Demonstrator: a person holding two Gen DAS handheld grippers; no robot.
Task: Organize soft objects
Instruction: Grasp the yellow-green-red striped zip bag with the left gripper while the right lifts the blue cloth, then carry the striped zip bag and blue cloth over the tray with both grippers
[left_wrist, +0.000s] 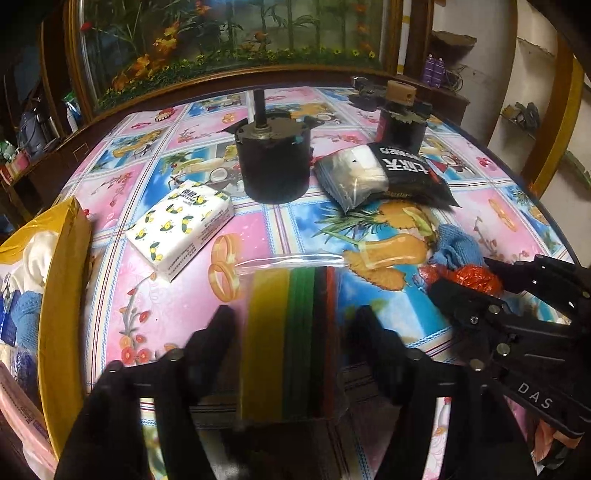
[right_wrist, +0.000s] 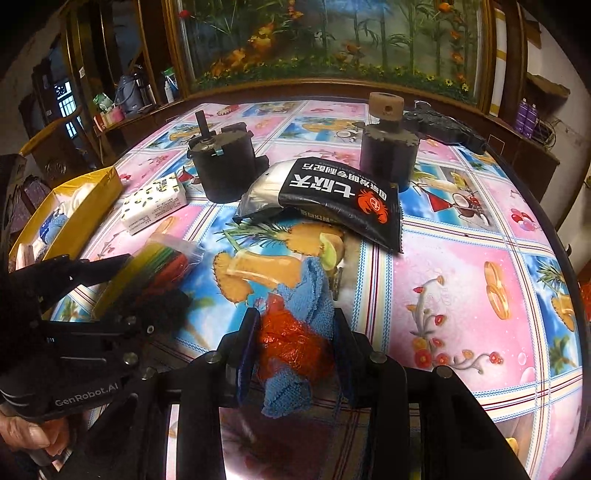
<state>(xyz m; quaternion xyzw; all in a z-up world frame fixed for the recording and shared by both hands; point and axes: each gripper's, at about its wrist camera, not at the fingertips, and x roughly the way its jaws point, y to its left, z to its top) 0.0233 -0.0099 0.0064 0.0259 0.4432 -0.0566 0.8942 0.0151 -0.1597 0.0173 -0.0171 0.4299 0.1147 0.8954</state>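
- Two grippers work over one table (left_wrist: 155, 317) with a shiny cloth full of fruit and flower pictures.
- Left wrist view: the left gripper (left_wrist: 293, 325) stands wide, and its pads do not press on anything.
- The clear bag of coloured sheets (left_wrist: 291, 332) lies flat between its fingers, long way pointing straight out from the gripper. It looks smooth and floppy, with yellow, green, black and red stripes inside.
- The yellow box (left_wrist: 66, 273) is to the left of that bag, close by, with soft white and blue things already in it. I think the bag goes there, and the left hand is the nearer one.
- Beyond the bag lie a white tissue pack (left_wrist: 181, 225) with lemon prints, a black round motor (left_wrist: 273, 162) that looks hard, and a crinkly black and silver packet (left_wrist: 380, 173).
- Right wrist view: the right gripper (right_wrist: 295, 350) is nearly closed, pinching a fuzzy blue cloth (right_wrist: 306, 295) and a crumpled red shiny wrapper (right_wrist: 291, 339) together.
- The bundle hangs between its fingers, just right of the bag of sheets, so it has farther to travel to the yellow box.
- A second dark motor with a tan cap (right_wrist: 388, 147) stands behind the packet.
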